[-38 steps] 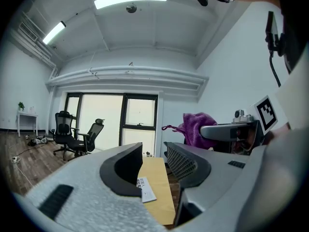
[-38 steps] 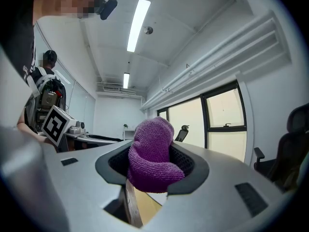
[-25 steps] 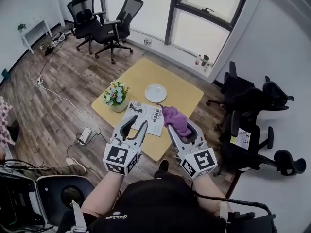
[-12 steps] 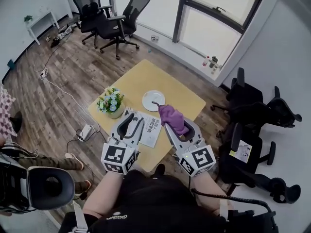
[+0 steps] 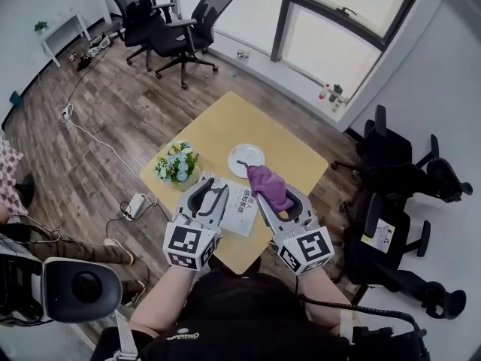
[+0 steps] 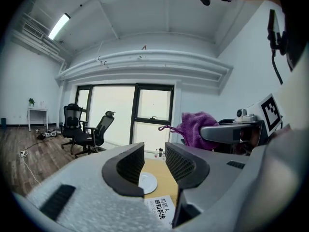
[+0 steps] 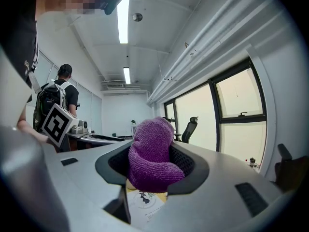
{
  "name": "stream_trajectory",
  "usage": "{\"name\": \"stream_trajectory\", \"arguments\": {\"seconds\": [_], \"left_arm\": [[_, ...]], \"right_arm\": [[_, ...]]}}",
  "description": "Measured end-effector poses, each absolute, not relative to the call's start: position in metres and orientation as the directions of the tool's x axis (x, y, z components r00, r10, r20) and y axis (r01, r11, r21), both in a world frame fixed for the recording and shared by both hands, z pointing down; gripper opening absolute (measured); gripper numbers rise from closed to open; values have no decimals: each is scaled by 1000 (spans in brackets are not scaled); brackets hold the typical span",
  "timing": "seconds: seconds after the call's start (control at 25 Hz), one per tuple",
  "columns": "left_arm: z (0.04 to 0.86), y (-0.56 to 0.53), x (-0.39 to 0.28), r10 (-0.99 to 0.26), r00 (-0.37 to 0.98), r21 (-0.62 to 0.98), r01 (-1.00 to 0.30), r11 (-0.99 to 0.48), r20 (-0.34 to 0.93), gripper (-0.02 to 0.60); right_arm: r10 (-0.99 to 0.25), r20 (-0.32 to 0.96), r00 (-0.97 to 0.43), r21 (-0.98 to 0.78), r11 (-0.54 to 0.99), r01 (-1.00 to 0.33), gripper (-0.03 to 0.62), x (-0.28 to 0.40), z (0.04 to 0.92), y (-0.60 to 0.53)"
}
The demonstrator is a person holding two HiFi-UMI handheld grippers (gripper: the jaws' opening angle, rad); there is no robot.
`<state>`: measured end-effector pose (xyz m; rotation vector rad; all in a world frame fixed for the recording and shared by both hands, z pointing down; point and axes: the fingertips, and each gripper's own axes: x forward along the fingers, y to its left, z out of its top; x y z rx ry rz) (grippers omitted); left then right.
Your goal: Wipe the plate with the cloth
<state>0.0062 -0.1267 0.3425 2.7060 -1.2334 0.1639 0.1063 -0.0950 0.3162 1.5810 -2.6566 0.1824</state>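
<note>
Right gripper [image 7: 152,167]: jaws pinching the purple cloth [image 7: 150,153], bunched between them. Left gripper [image 6: 155,164]: jaws spread, nothing held. Only the head view places the white plate [image 5: 246,156] on the yellow table [image 5: 218,122], just beyond both grippers. Only the left gripper view resolves print on the paper sheet [image 6: 161,208]: "感知系统".

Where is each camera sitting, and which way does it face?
Head view: person's head, steeply down at the table; left gripper, right gripper, forearms show.
Left gripper view: on that gripper, along its open jaws toward the windows.
Right gripper view: on that gripper, along jaws shut on the purple cloth.
Shared: head and left gripper views both show the plate.
</note>
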Motion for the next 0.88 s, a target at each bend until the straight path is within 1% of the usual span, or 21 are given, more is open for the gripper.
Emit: {"name": "stream_trajectory", "arguments": {"seconds": [0.16, 0.36, 0.56, 0.72, 0.88], "left_arm": [[359, -136, 7, -723, 664, 121, -747, -654, 193, 138], [391, -152, 9, -702, 663, 116, -743, -659, 262, 138], [436, -170, 12, -680, 658, 151, -745, -649, 324, 138], [482, -171, 8, -653, 642, 203, -758, -620, 402, 138], [517, -190, 15, -640, 641, 226, -759, -611, 424, 135]], "right_arm": [[-875, 127, -468, -85, 460, -884, 181, 102, 331, -107], [-861, 181, -475, -118, 460, -880, 181, 101, 361, -125], [-837, 271, -475, -166, 446, -880, 181, 102, 413, -139], [-791, 360, -495, -196, 455, -869, 181, 94, 460, -146], [-757, 396, -519, -191, 485, -853, 181, 88, 497, -169]]}}
